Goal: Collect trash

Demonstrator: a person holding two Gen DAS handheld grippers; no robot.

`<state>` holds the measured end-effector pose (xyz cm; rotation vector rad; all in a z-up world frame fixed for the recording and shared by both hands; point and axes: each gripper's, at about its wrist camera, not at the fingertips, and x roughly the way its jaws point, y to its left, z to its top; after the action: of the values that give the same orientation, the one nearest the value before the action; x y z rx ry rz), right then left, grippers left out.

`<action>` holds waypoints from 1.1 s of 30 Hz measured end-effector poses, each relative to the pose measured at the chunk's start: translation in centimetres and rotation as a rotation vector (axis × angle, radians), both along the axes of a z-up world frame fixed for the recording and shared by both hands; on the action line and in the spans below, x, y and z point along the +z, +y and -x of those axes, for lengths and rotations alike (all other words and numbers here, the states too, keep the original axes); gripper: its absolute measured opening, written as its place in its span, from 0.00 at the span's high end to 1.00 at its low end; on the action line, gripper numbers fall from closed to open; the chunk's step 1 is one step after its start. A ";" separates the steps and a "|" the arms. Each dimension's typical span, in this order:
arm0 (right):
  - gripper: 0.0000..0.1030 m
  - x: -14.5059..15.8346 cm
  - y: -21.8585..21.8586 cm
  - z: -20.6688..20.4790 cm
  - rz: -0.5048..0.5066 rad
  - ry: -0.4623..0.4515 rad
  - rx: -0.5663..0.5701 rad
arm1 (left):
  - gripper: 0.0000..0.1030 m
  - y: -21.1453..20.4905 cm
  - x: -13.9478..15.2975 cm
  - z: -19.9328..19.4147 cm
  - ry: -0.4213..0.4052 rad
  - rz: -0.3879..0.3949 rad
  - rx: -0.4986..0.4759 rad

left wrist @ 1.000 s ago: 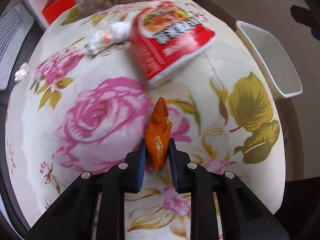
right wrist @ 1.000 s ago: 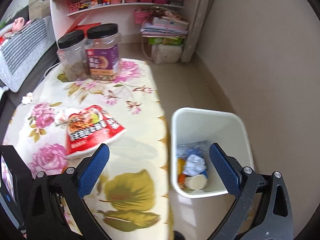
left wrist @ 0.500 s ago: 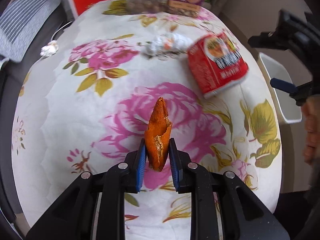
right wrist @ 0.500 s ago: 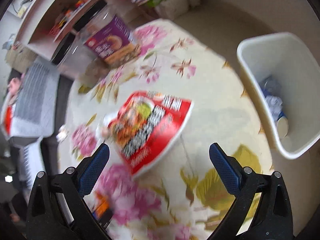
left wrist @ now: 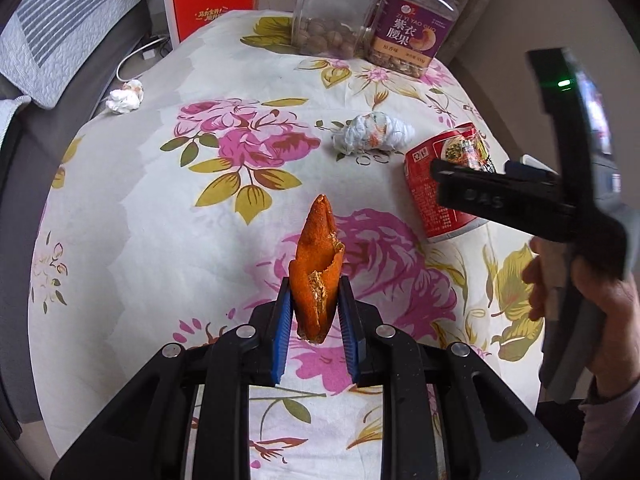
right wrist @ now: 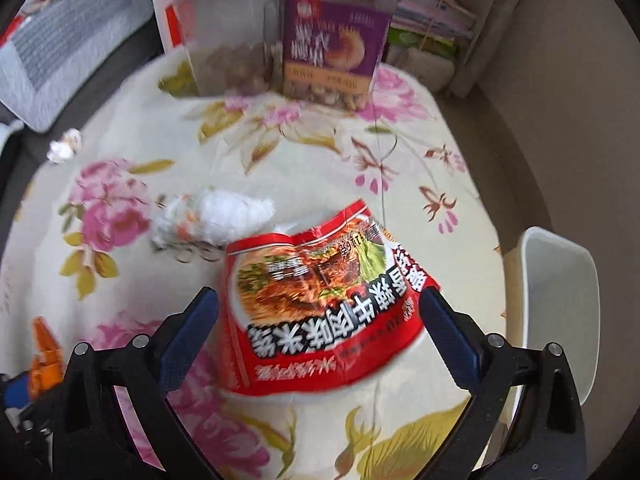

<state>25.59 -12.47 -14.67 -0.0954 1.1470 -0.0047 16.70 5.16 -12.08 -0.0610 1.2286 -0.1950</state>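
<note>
The white bin (right wrist: 560, 300) stands just off the floral table's (left wrist: 160, 240) right edge, its inside cut off. Left of the bin, the red noodle packet (right wrist: 320, 320) lies between the right gripper's (right wrist: 320, 328) wide-open jaws. The left gripper (left wrist: 315, 312) clamps a curled orange peel (left wrist: 316, 276).

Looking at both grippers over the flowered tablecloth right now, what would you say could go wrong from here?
The right gripper hangs open over the red noodle packet; closing on that flat, limp packet could pinch the tablecloth with it. The left gripper holds the orange peel only by its lower end, so it might slip. The white bin stands off the table's edge, so a release could miss.
</note>
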 end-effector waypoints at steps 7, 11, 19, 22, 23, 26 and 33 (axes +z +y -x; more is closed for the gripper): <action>0.12 -0.6 -0.2 -0.6 -0.021 -0.041 0.023 | 0.78 1.3 -0.4 -0.7 0.006 0.003 0.035; 0.61 1.2 1.9 0.2 0.012 -0.127 0.097 | 0.78 2.3 -0.1 -1.0 -0.015 0.014 0.082; 0.87 2.6 0.0 0.2 -0.150 -0.095 0.039 | 0.79 3.3 0.6 -0.7 -0.047 0.011 0.109; 0.85 3.3 0.3 0.5 -0.129 -0.112 0.042 | 0.79 3.5 0.8 -0.6 -0.051 0.014 0.110; 0.69 3.6 0.7 0.6 -0.120 -0.120 0.065 | 0.78 3.6 0.9 -0.6 -0.050 0.016 0.107; 0.20 4.5 2.7 0.9 -0.058 -0.170 0.166 | 0.78 3.8 1.2 -0.5 -0.049 0.026 0.107; 0.35 0.0 8.9 -2.9 0.314 -0.041 0.483 | 0.78 4.0 0.5 -0.6 -0.022 0.031 0.115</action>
<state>28.44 -3.54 -14.69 -0.6457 1.0516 0.2411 17.32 9.19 -11.56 -0.1556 1.1967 -0.1142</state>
